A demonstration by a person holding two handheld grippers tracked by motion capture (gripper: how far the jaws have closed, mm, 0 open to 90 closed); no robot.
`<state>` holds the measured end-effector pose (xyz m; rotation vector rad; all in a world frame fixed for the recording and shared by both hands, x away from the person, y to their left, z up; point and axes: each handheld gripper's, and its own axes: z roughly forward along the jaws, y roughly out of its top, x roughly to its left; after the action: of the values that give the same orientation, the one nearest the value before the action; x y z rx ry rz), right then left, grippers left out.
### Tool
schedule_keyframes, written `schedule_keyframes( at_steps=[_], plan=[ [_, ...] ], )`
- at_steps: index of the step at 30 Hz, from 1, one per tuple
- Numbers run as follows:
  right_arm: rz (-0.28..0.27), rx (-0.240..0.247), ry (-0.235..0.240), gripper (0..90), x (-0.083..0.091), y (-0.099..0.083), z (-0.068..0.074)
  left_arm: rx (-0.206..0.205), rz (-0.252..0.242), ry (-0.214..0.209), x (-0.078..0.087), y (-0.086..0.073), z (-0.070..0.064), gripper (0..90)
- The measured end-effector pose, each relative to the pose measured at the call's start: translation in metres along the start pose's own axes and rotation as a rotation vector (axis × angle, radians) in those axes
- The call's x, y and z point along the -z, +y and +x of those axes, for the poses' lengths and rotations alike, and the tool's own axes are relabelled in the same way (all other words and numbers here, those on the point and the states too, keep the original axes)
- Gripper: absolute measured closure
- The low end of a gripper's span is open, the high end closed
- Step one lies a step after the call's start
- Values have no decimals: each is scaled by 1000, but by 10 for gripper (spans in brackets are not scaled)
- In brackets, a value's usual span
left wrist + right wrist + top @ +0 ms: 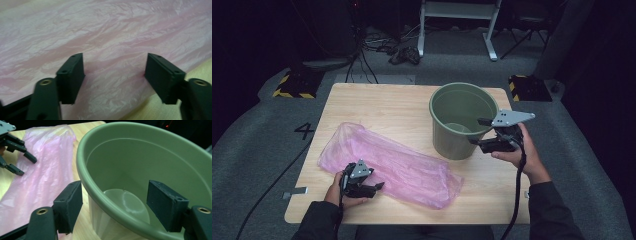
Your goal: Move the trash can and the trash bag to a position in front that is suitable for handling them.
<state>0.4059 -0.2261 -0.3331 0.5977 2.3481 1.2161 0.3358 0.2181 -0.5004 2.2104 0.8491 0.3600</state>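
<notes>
Heads up: your right gripper (482, 133) sits wide open, one jaw outside and one inside the near rim of the green bucket (460, 120), which stands upright at the table's (377, 102) far right. Clamp off-centre and I'd bet the bucket tips or skids. Your left gripper (376, 188) is also spread wide over the pink plastic bag (387, 162) lying flat. That thin film could easily slip free or tear.

High view overlooks table (377, 105); gripper views sit close, sharing pink bag (42, 180).
</notes>
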Motion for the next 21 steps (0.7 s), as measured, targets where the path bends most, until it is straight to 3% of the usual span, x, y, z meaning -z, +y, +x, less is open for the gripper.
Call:
schedule_keyframes(
  at_steps=[5,8,10,12,15,18,21],
  plan=[
    [-16,1,-64,292,13,-12,2,-7,-9,4,1,0,0,535],
    [-73,-13,-118,298,28,-24,6,-19,-6,5,1,1,-3,619],
    [-96,5,-165,299,41,-31,11,-26,-7,5,1,1,-4,672],
    [-121,-15,-166,296,51,-39,12,-26,-8,9,1,1,-5,714],
    [-88,-55,-153,270,57,-57,7,-28,-7,17,1,2,-5,762],
    [-56,-98,-138,262,54,-74,2,-35,-4,33,1,2,-5,817],
    [-59,-146,-128,258,46,-89,-8,-33,-5,32,1,2,-4,847]
  ],
)
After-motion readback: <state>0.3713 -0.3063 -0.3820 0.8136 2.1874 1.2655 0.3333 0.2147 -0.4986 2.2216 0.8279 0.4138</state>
